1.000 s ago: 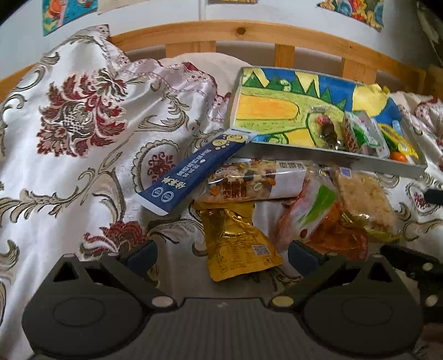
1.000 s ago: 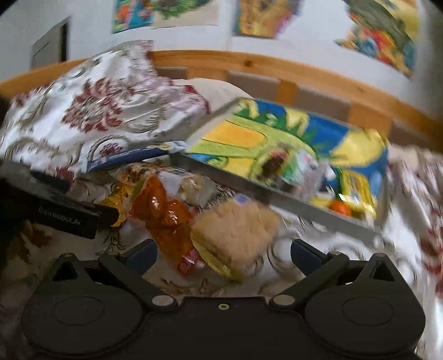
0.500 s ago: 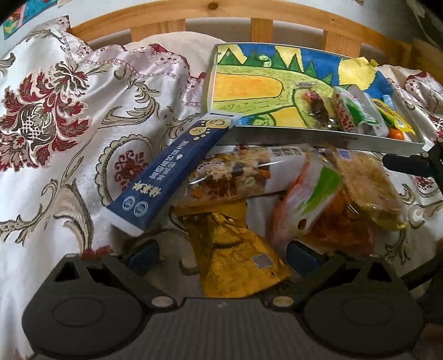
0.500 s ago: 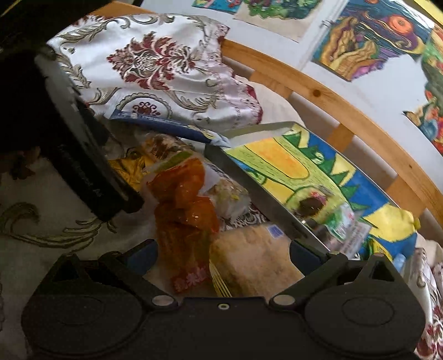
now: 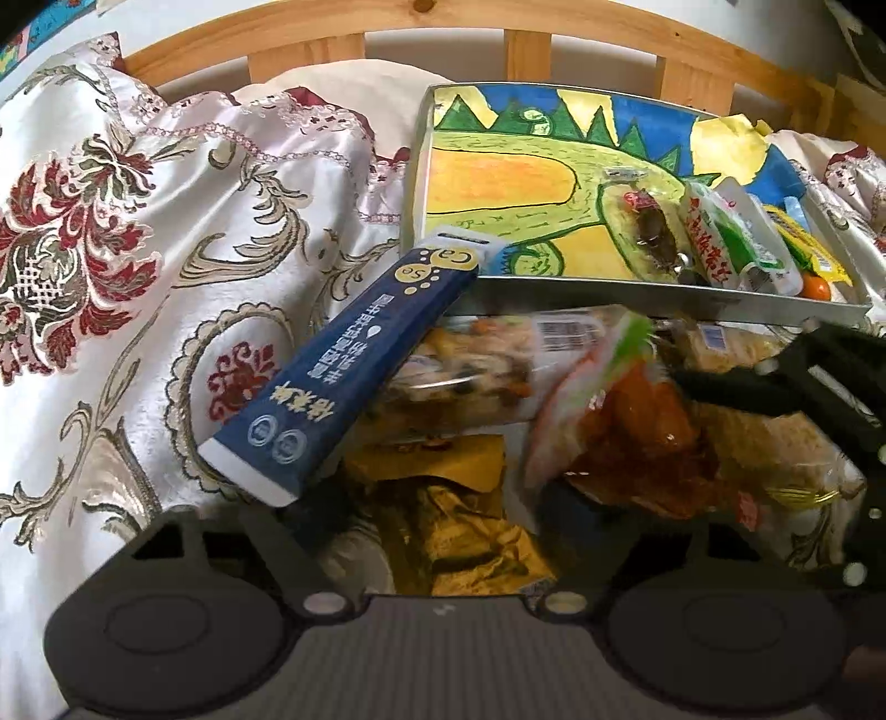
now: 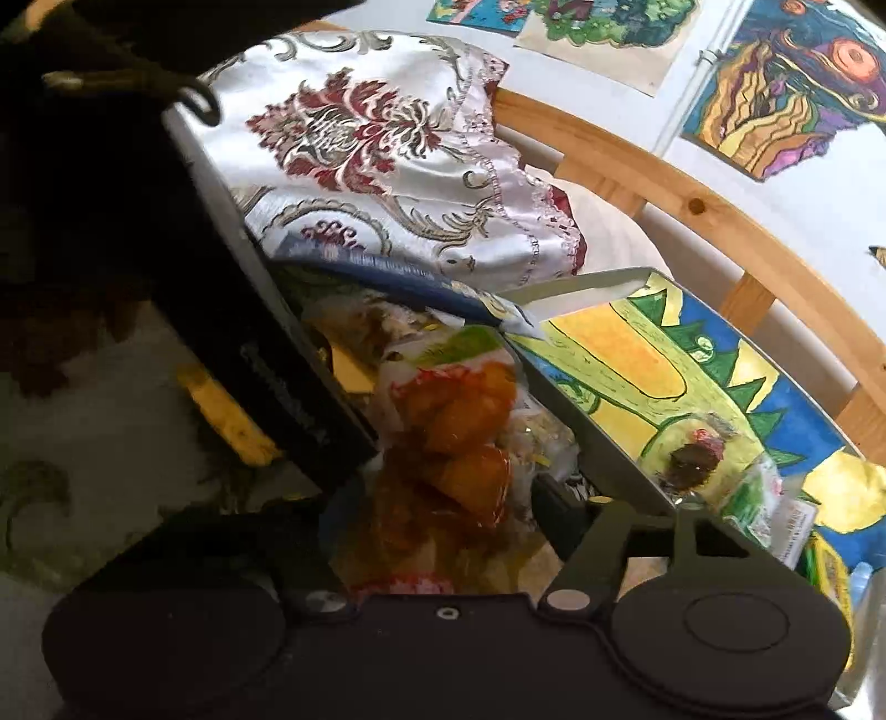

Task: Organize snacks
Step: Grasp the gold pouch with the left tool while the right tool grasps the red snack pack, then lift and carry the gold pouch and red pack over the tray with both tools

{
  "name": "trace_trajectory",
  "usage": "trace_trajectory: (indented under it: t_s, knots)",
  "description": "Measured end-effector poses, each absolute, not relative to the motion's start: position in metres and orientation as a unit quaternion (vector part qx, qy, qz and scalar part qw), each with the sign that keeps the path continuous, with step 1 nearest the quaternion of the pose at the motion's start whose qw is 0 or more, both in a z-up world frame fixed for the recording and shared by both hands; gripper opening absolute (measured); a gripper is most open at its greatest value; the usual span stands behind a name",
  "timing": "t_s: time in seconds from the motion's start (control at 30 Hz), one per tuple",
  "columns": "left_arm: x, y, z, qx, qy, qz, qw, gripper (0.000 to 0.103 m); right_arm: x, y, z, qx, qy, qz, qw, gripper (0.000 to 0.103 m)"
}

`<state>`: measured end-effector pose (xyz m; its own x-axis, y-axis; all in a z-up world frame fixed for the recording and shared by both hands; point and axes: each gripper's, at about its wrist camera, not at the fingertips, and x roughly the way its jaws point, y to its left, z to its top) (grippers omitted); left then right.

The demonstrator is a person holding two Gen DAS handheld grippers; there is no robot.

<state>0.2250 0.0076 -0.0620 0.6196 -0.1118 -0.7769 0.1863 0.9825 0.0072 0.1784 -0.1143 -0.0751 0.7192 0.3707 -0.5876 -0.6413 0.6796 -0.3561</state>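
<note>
A pile of snacks lies on the bedspread in front of a painted metal tray (image 5: 664,293). My left gripper (image 5: 448,515) hangs low over a crumpled gold packet (image 5: 459,531). Its jaws are closing with the packet between them, and a strip of cloth still shows beside the left finger. My right gripper (image 6: 448,509) is rolled and its jaws are closing on an orange snack bag (image 6: 459,421), which fills the gap between the pads. One of its fingers (image 5: 720,390) shows across that bag (image 5: 637,432) in the left wrist view.
A long blue box (image 5: 354,371) leans on the tray's corner over a nut bar packet (image 5: 482,365). A rice cracker pack (image 5: 775,443) lies at the right. Several snacks (image 5: 720,238) lie in the tray. A floral bedspread (image 5: 138,249) lies at the left and a wooden headboard (image 5: 498,33) stands behind.
Both grippers came down closer to the snack pile and their jaws narrowed. The right one rolled and now has the orange bag between its fingers; the left has the gold packet between its fingers.
</note>
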Motion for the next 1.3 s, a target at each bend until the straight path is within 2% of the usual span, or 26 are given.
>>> trace_trajectory:
  t_s: [0.2,0.33,0.53,0.57,0.63,0.87,0.97,1.1,1.3]
  knots:
    - [0.223,0.012,-0.061,0.031,0.435,-0.089,0.896,0.058,0.180,-0.116,-0.075,-0.265,0.249,0.285,0.887,0.052]
    - [0.218,0.017,-0.059,0.018,0.438,-0.087,0.895,0.057,0.180,-0.119,-0.072,-0.255,0.258,0.287,0.887,0.051]
    - [0.202,0.020,-0.057,0.021,0.440,-0.091,0.893,0.059,0.177,-0.125,-0.065,-0.231,0.279,0.291,0.885,0.050]
    - [0.201,0.019,-0.057,0.024,0.441,-0.091,0.893,0.061,0.176,-0.126,-0.064,-0.226,0.284,0.291,0.885,0.050]
    - [0.201,0.018,-0.057,0.031,0.444,-0.091,0.891,0.072,0.175,-0.127,-0.063,-0.221,0.289,0.291,0.885,0.050]
    - [0.201,0.016,-0.060,0.035,0.448,-0.096,0.888,0.073,0.174,-0.126,-0.067,-0.231,0.286,0.293,0.883,0.051]
    - [0.201,0.017,-0.060,0.034,0.450,-0.098,0.887,0.068,0.175,-0.126,-0.067,-0.230,0.286,0.293,0.883,0.051]
    - [0.198,0.016,-0.058,0.036,0.453,-0.101,0.885,0.053,0.175,-0.126,-0.067,-0.232,0.286,0.292,0.883,0.051]
    - [0.187,0.021,-0.054,0.019,0.459,-0.097,0.883,0.049,0.171,-0.125,-0.063,-0.236,0.286,0.295,0.880,0.050]
